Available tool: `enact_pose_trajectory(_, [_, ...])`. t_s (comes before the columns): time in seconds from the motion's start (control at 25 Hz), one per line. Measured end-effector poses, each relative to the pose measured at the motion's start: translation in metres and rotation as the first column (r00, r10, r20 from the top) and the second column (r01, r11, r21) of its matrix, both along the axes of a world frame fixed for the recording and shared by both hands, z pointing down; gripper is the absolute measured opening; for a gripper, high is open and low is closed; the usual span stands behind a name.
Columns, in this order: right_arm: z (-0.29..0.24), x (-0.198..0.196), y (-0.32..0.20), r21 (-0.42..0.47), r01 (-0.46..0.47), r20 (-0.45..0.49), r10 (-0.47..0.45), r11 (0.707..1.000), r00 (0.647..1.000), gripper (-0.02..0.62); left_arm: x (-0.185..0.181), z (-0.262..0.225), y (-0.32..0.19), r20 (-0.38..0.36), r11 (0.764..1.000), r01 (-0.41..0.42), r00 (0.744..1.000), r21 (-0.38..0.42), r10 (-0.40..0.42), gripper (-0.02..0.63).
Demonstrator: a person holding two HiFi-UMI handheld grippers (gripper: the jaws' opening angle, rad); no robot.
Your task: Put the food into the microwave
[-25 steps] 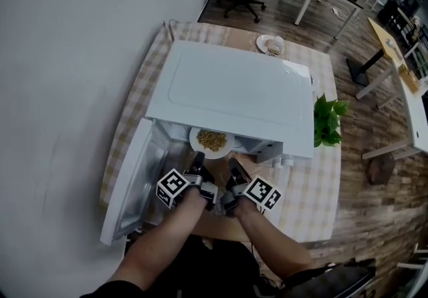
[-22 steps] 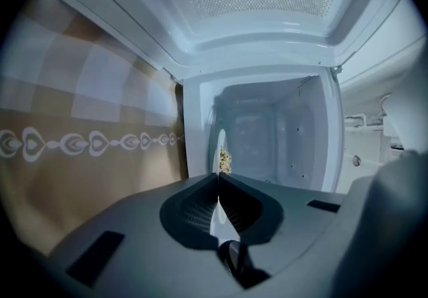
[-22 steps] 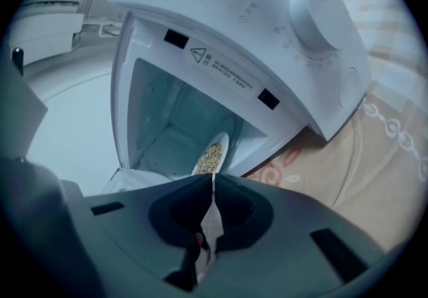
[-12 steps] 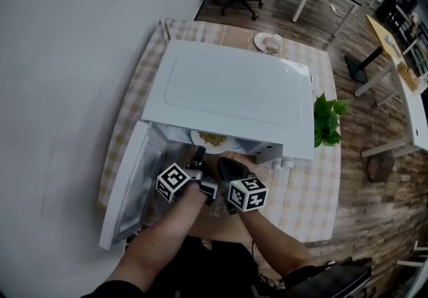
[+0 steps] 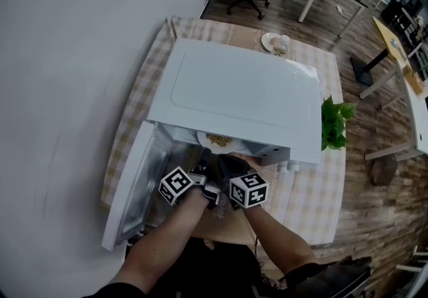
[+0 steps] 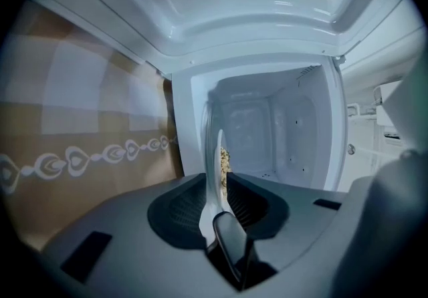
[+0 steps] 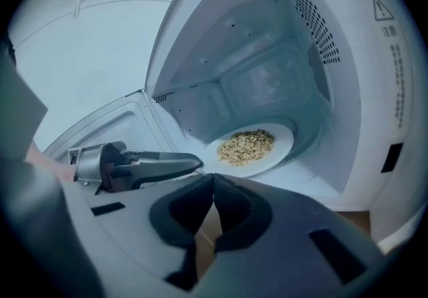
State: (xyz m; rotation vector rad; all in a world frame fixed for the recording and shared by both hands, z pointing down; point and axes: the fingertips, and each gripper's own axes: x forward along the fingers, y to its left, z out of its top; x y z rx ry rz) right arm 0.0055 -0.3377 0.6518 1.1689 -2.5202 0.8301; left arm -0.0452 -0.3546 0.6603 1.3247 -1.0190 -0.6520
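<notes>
left tongs (image 6: 215,206) clamped on plate (image 7: 249,148) rim (plate flat, inside microwave (image 5: 241,89)) | right tongs (image 7: 212,206) closed, empty

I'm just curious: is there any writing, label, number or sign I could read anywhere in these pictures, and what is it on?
No word or number can be read clearly.
Warning triangle on the microwave front face, right gripper view: a sign only, with no legible text.
Lines of print beside and below it: too small and blurred to read.
Marker cubes, head view: black-and-white square patterns, no letters or numbers.
</notes>
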Motion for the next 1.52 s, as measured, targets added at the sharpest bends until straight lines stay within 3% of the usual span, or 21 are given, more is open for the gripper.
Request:
enact_pose_trajectory(0.36, [0.003, 0.0, -0.014, 0.001, -0.017, 0.0, 0.017, 1.0, 1.0, 0.009, 0.006, -0.015, 0.014, 0.131, 0.993, -0.098, 0.987, 0.068, 0.089, 0.087])
enact_pose_trajectory(0.72, [-0.002, -0.003, -0.022, -0.002, -0.021, 0.008, 0.021, 1.0, 1.0, 0.009, 0.006, -0.033, 0.043, 0.253, 0.969, -0.206, 0.953, 0.135, 0.168, 0.073])
enact_pose_trajectory(1.28, [-0.002, -0.004, -0.032, -0.002, -0.041, -0.007, 0.041, 0.999, 0.999, 0.009, -0.003, -0.042, 0.066, 0.361, 0.94, -0.282, 0.911, 0.193, 0.199, 0.032])
enact_pose_trajectory(1.52, [-0.02, 0.009, -0.022, 0.057, -0.025, -0.019, 0.026, 0.998, 0.999, 0.009, -0.003, -0.059, 0.071, 0.359, 0.933, -0.265, 0.918, 0.242, 0.168, 0.025])
